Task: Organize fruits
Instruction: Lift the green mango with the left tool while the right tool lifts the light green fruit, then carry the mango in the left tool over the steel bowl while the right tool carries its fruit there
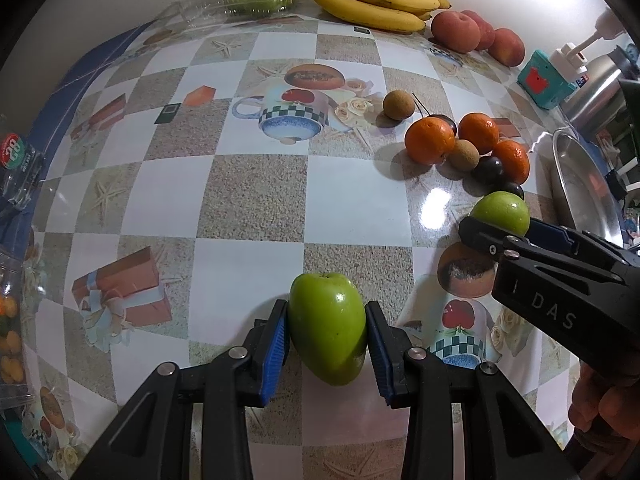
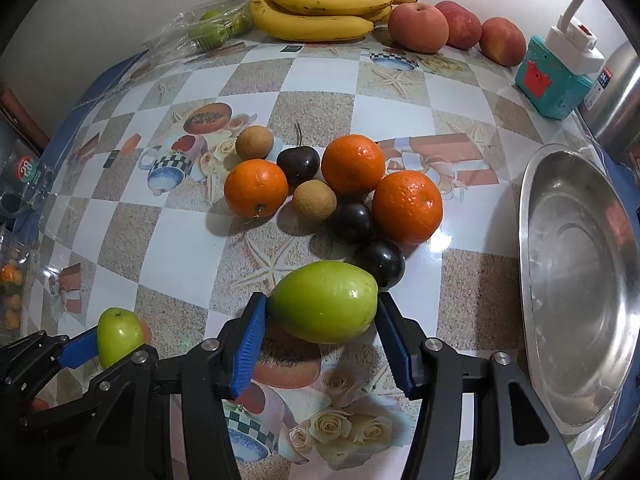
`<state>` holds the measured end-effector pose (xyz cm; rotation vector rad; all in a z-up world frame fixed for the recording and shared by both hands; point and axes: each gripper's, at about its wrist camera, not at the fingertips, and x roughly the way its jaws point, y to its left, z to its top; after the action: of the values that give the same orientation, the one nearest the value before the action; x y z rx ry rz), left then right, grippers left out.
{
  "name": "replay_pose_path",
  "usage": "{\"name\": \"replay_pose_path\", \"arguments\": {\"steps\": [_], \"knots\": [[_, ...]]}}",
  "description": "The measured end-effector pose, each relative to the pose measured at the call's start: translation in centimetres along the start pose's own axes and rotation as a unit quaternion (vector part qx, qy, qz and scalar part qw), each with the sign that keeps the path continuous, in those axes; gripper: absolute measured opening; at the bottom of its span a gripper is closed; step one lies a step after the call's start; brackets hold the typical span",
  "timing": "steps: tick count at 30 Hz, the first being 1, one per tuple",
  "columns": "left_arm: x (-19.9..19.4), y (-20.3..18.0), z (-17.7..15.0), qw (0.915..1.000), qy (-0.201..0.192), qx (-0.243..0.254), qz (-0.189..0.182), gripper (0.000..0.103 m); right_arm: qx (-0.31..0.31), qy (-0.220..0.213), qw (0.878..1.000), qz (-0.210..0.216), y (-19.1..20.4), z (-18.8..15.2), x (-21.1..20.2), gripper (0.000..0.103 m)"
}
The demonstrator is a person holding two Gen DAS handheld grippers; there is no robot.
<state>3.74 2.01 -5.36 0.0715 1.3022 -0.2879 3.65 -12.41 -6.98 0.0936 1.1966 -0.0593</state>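
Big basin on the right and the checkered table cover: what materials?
Basin: looks like stainless steel, polished; silvery with blurred mirror reflections on its curved wall. Table cover: probably printed vinyl or oilcloth, glossy; a flat printed pattern with a sharp lamp glare near the oranges.

Green fruit (image 2: 324, 306), orange tangerines (image 2: 353, 164), yellow bananas (image 2: 320, 12), checkered tablecloth (image 1: 252, 196), blue-padded jaws.

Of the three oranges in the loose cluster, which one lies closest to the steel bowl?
The orange at the cluster's right end, the one touching two dark plums. It sits nearest the steel bowl; the other two oranges lie farther left.
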Motion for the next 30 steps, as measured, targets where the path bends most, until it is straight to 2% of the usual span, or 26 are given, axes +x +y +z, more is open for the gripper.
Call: {"name": "replay_pose_path", "arguments": {"steps": [5, 14, 18, 22, 25, 30], "knots": [[-0.3, 0.6, -0.2, 0.9999, -0.001, -0.007, -0.009, 0.04, 0.009, -0.001, 1.0, 0.027, -0.1, -0.7, -0.8, 0.056], [-1.7, 1.3, 0.0, 0.9998, -0.013, -0.012, -0.007, 0.04, 0.034, -0.016, 0.999, 0.02, -0.2, -1.2, -3.2, 0.056], [-2.6, 1.6, 1.0, 0.9996, -0.015, -0.024, -0.009, 0.04, 0.06, -0.027, 0.998, 0.003, -0.7, -0.6, -4.7, 0.056], [-3.6, 1.2, 2.7, 0.9993, -0.016, -0.034, -0.002, 0.04, 0.101, -0.041, 0.994, 0.01, -1.7, 0.4, -6.0, 0.056], [-4.4, 0.5, 4.1, 0.9991, -0.014, -0.04, 0.005, 0.04, 0.136, -0.051, 0.989, -0.002, -2.6, 1.2, -7.0, 0.056], [-4.9, -1.3, 6.6, 0.9984, -0.011, -0.049, 0.023, 0.04, 0.183, -0.071, 0.981, 0.003, -4.3, 2.1, -8.2, 0.056]]}}
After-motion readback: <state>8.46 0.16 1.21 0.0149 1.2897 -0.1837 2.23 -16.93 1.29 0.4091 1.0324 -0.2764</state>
